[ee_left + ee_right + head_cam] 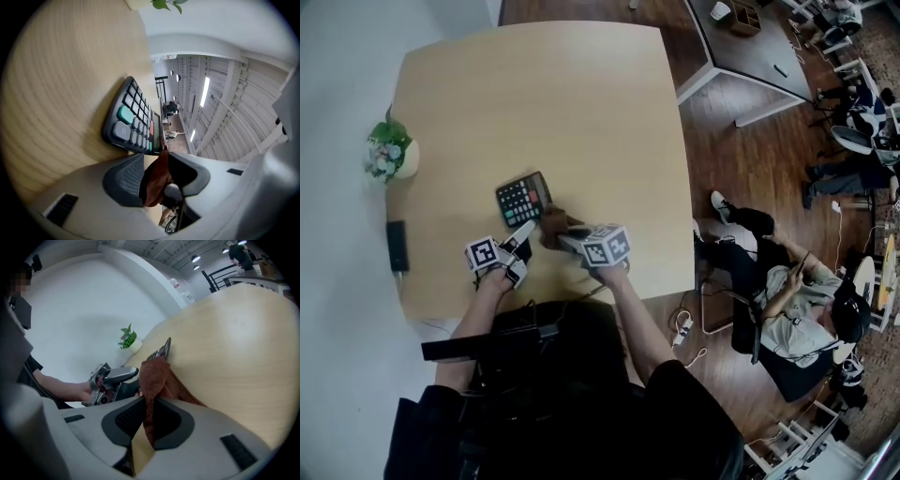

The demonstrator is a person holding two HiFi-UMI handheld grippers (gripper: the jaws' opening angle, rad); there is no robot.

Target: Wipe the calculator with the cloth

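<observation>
Right gripper (149, 401) has its jaws pinched tight on a fold of the brown cloth (152, 373). The rest of the cloth is bunched up past the tips, lying against the near-right edge of the calculator (523, 199). Left gripper (152, 157) is rolled on its side with its jaws about half spread. The cloth shows in the gap, but I don't see either pad pressing on anything. Its tips sit right at the calculator's near edge, so my read is it's there as a stop, not a grip.

I'd call this the wiping step, right at the start of a pass: cloth at the edge, keys uncovered. The next move needs the cloth dragged far-left over the keys and display. It should go flat but light, or the calculator will probably skate across the table (581, 94).

Pose: both forearms come in over the near edge, close together. The right gripper tips down at the table, and the left lies low and nearly level. The calculator sits on the near half, a bit left of centre, well apart from the flower pot (392, 155) at the left edge.
</observation>
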